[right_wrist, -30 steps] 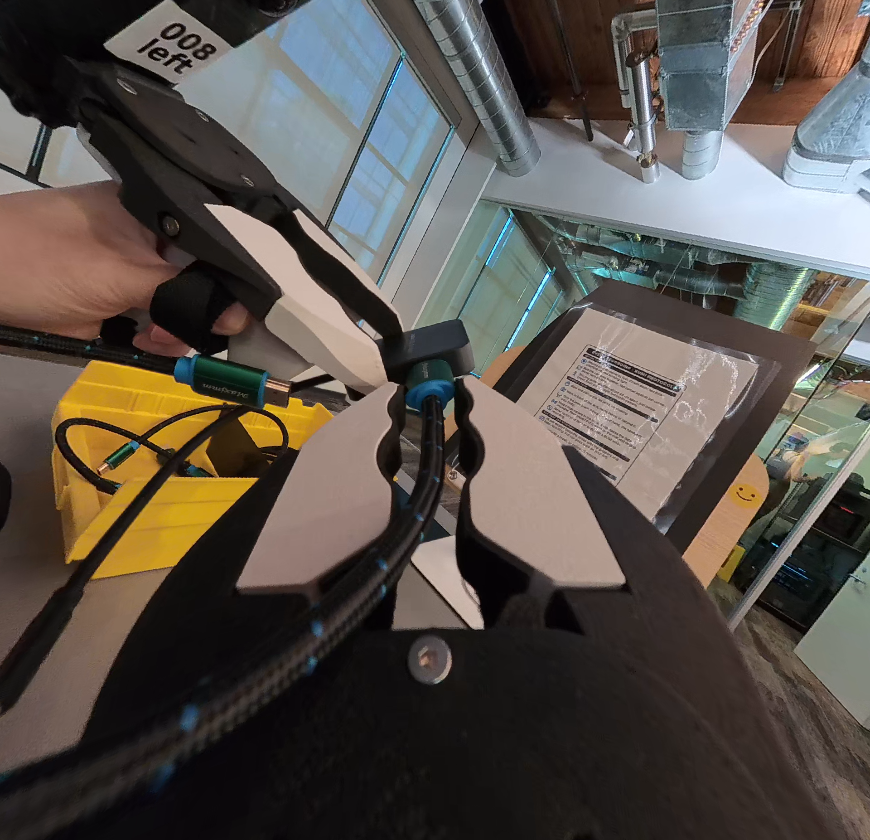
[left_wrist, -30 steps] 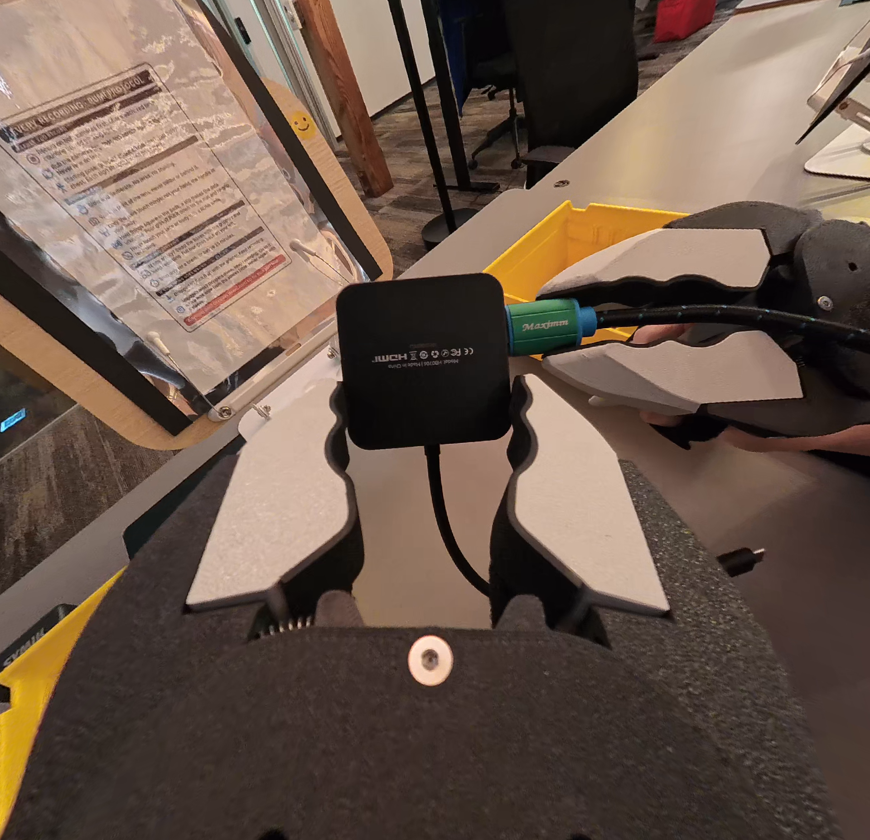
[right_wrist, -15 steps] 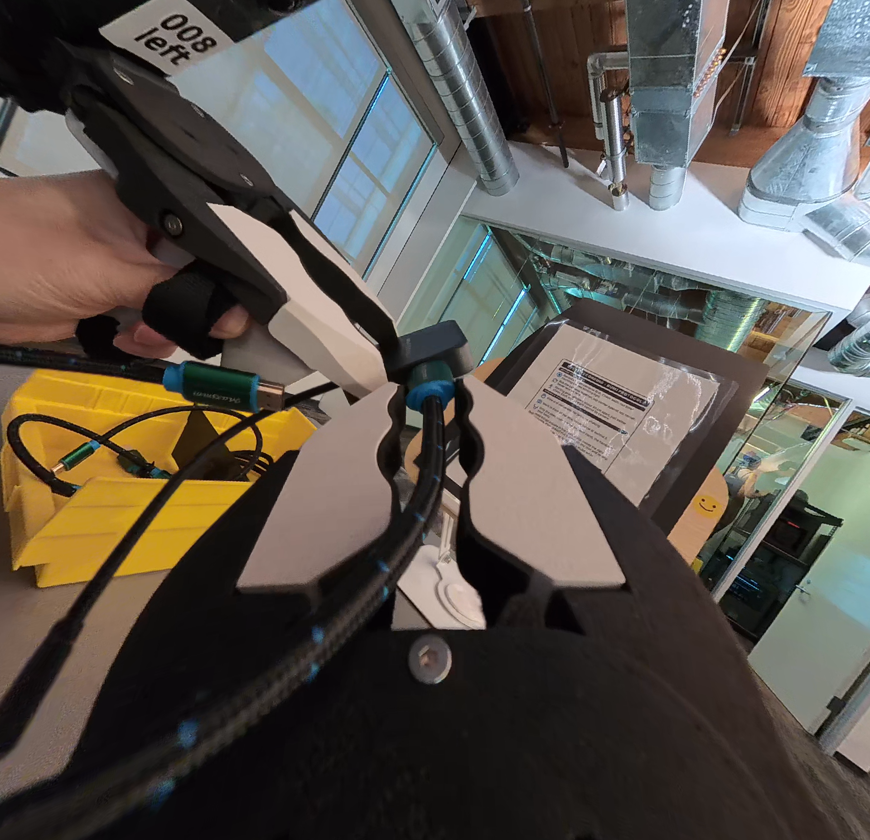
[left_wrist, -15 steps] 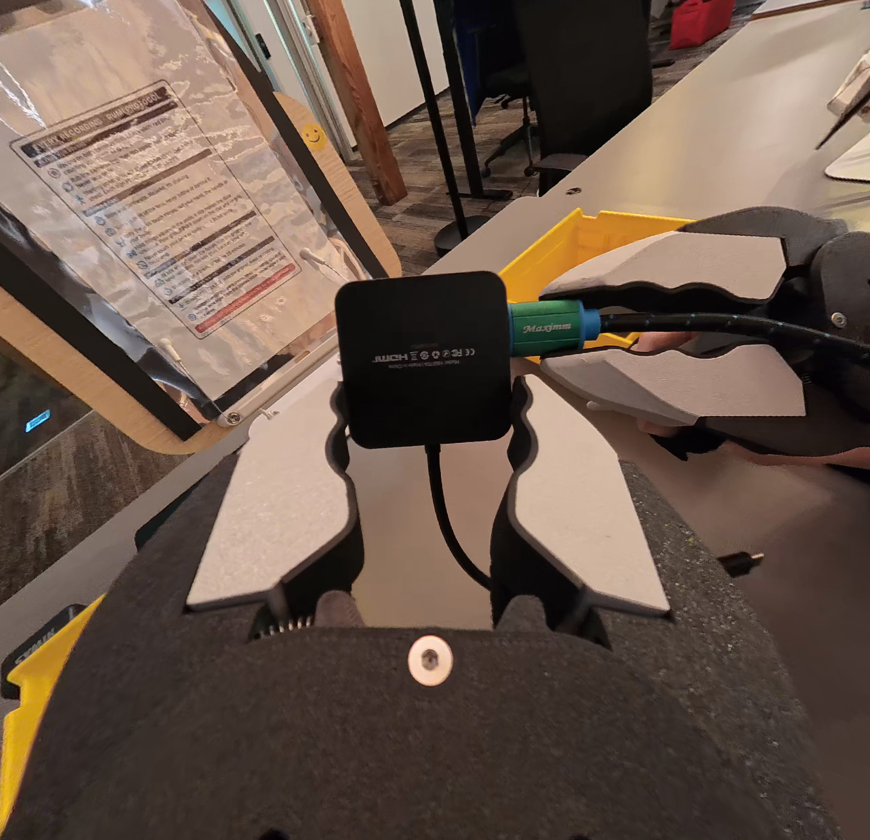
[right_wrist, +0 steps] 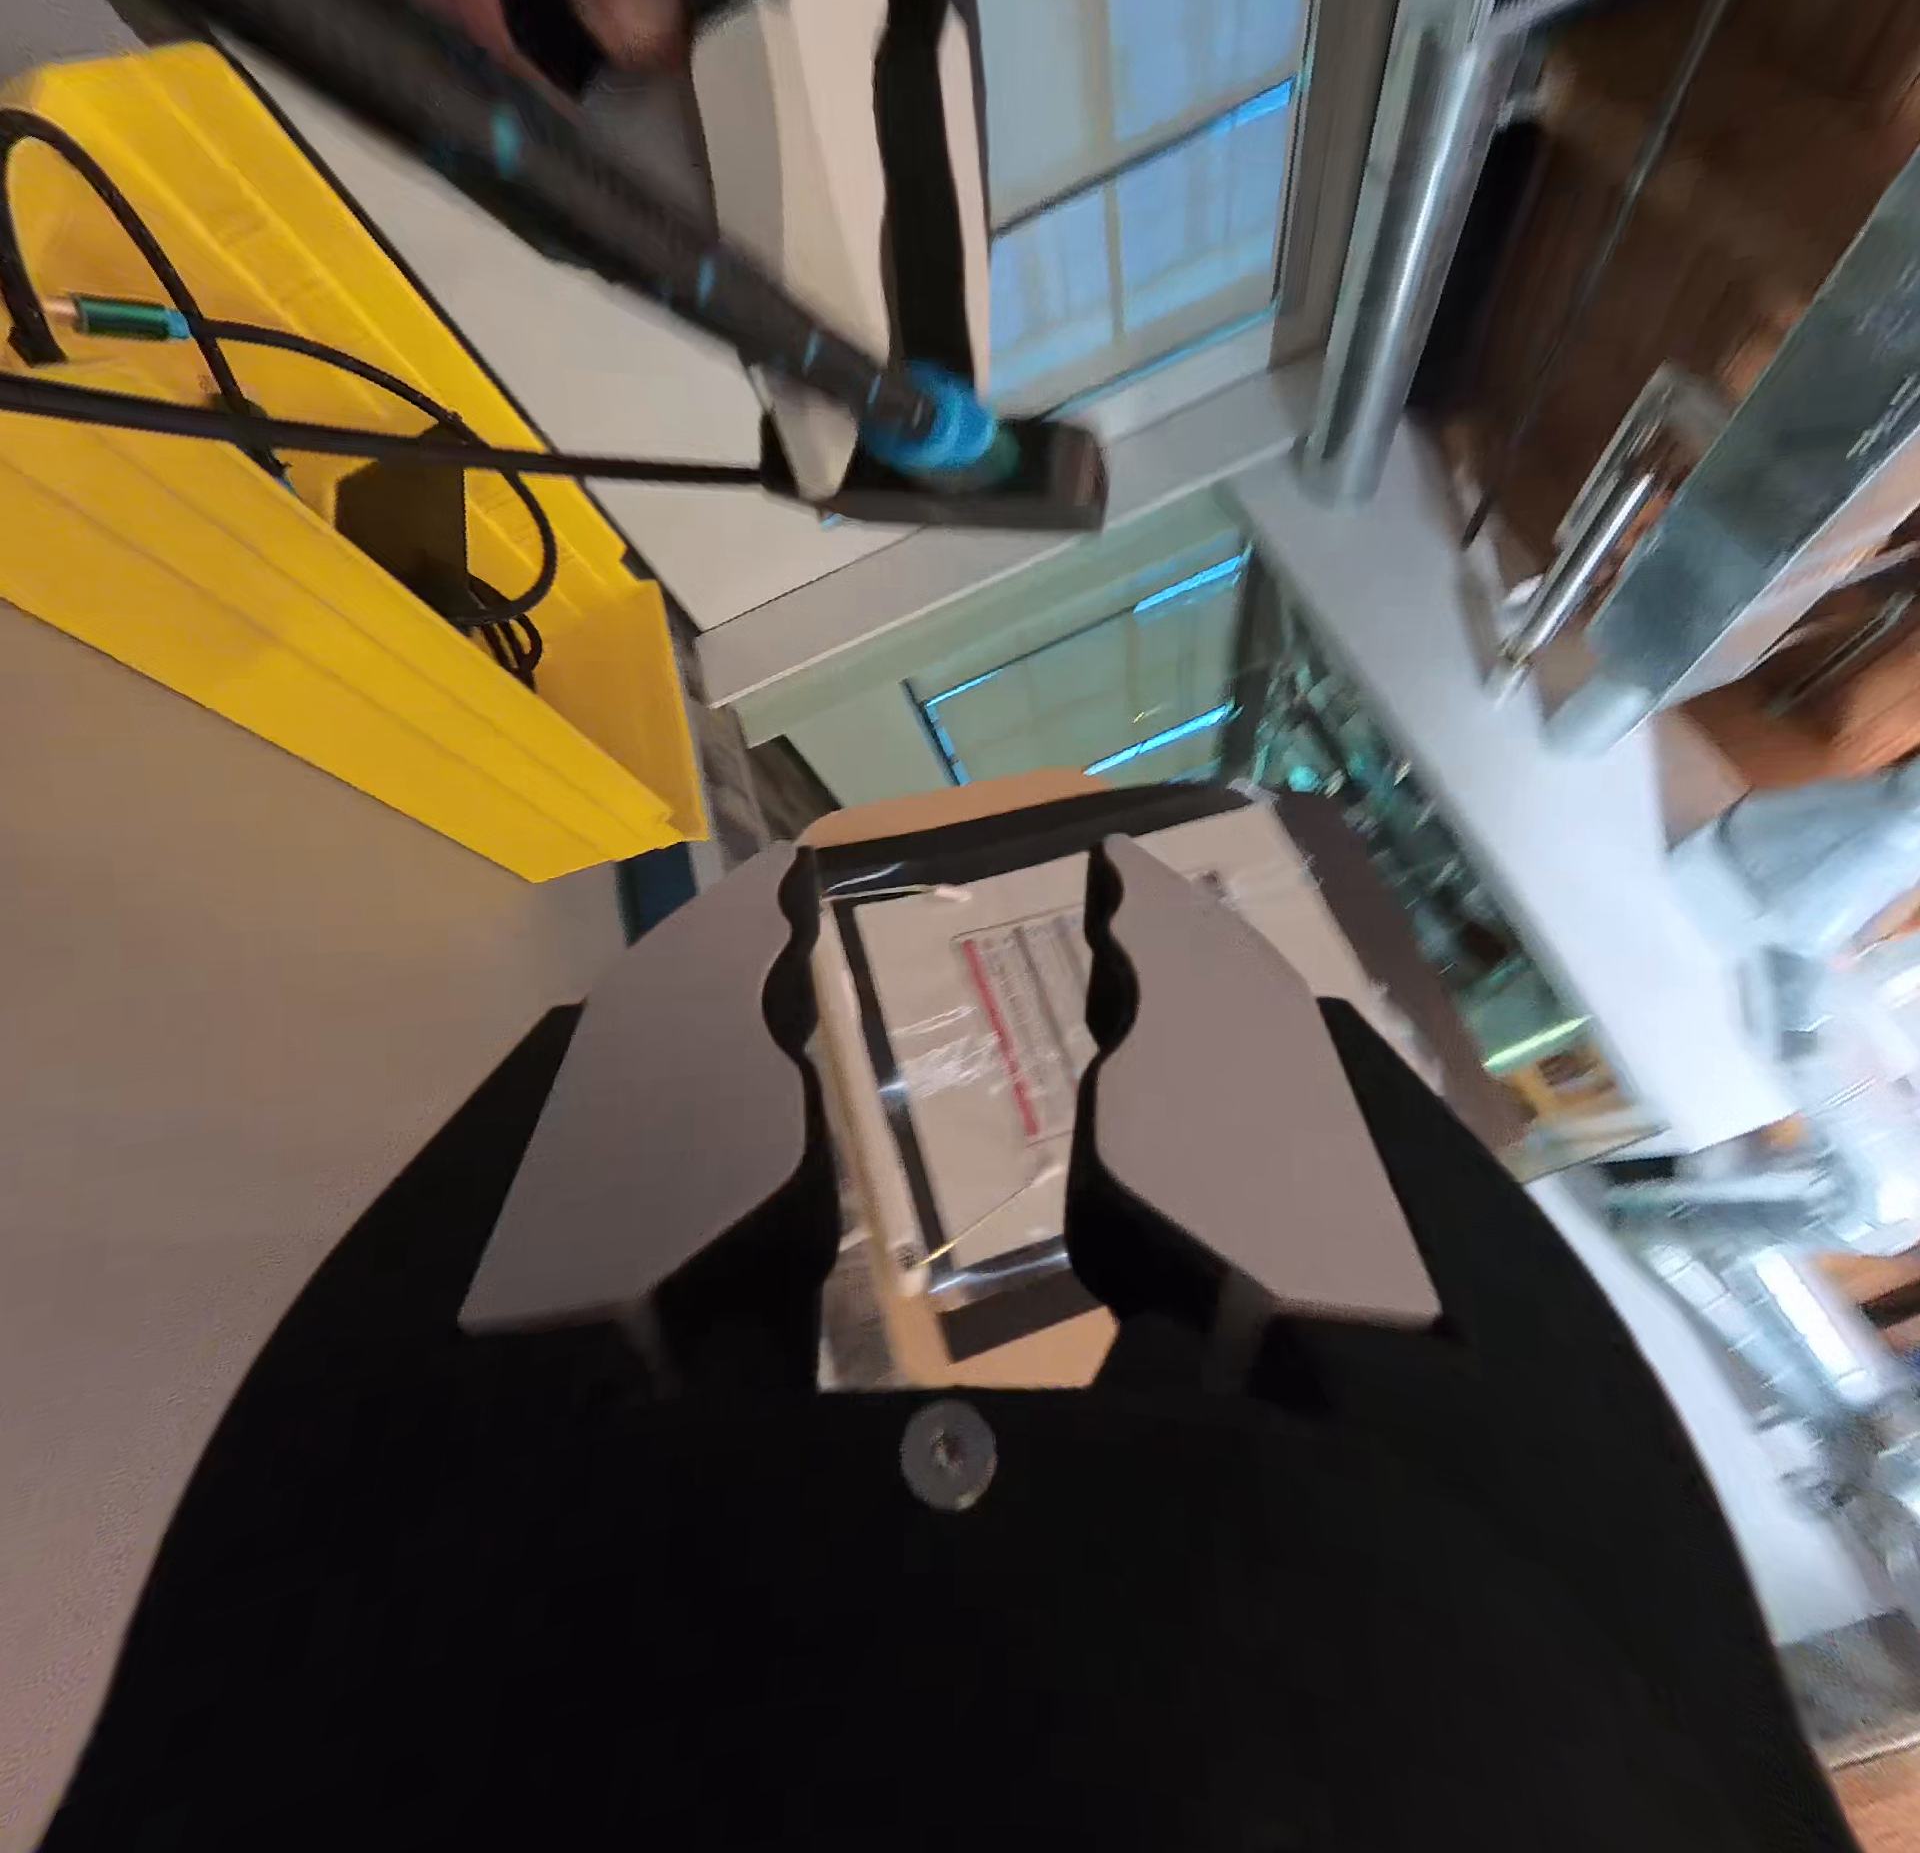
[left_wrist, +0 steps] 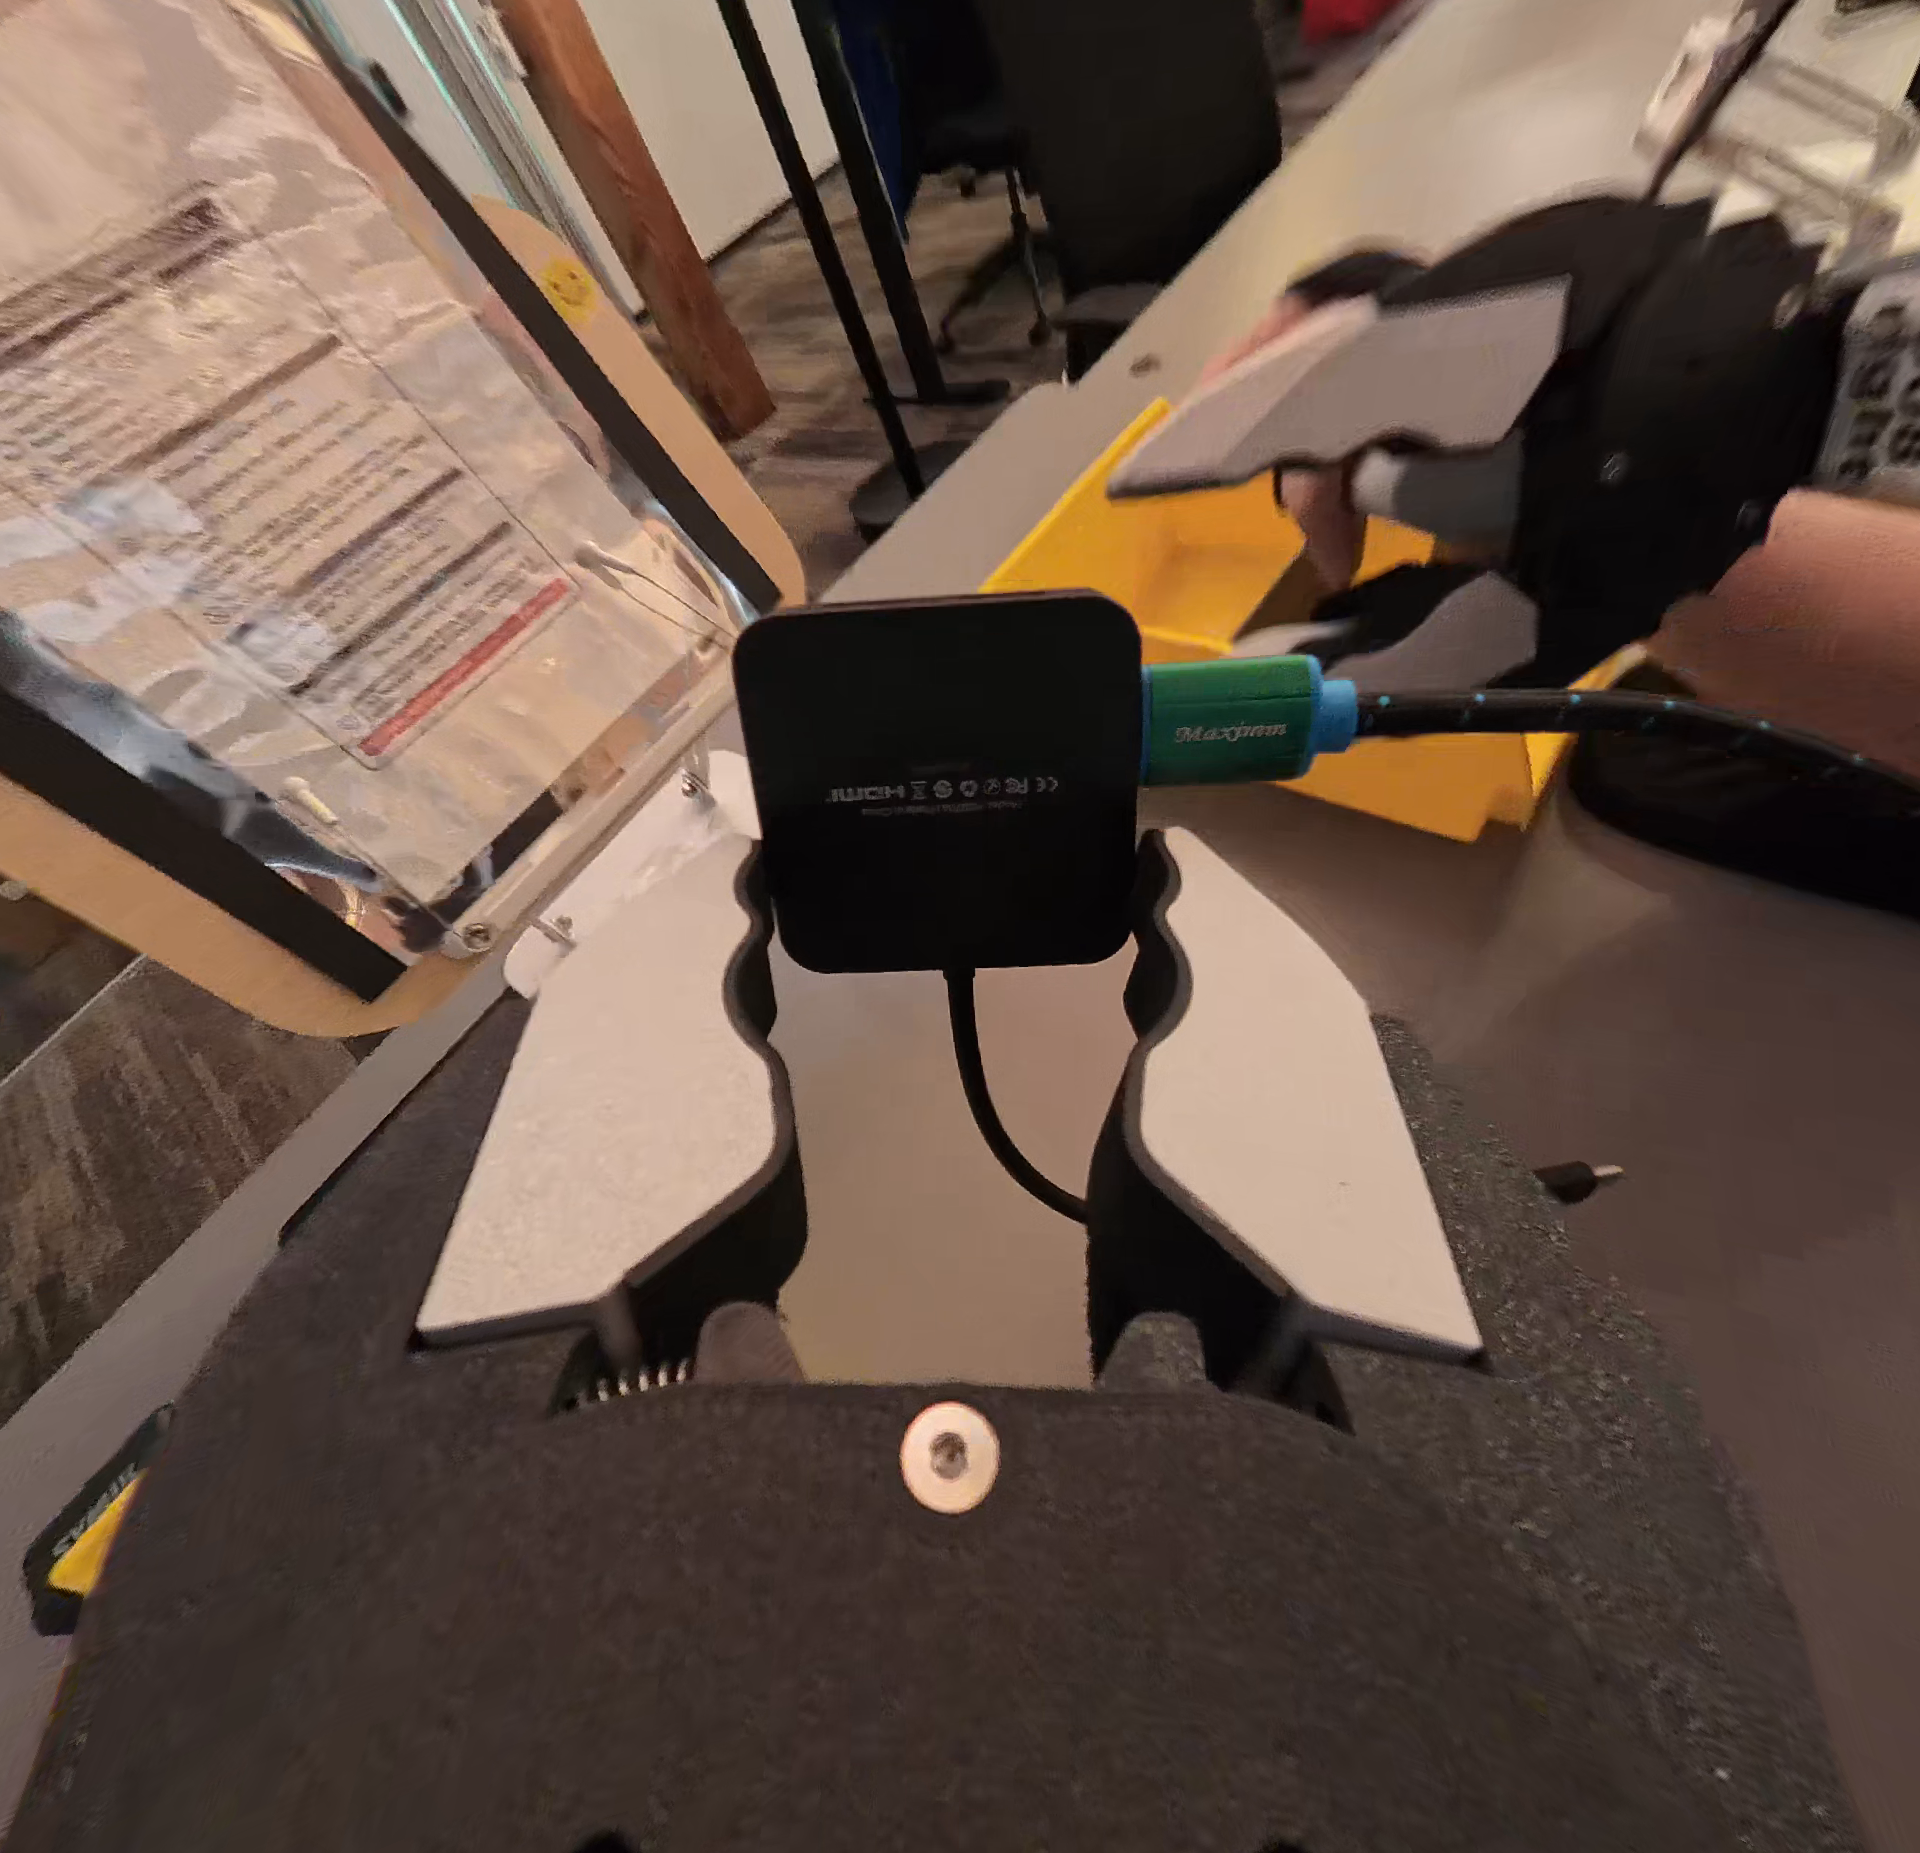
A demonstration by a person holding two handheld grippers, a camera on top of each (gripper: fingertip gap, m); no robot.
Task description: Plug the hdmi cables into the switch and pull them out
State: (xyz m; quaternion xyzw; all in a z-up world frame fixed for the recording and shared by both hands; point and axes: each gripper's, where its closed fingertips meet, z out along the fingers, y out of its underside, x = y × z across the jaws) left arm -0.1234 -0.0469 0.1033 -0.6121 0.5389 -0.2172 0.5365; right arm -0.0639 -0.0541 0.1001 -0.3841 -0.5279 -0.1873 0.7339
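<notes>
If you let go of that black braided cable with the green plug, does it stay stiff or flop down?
Probably flops. The braided cable already sags past its green plug, which sits in the switch that the left tool grips. It may spring somewhat: the cables in the yellow bin hold loose loops, not kinks.
</notes>
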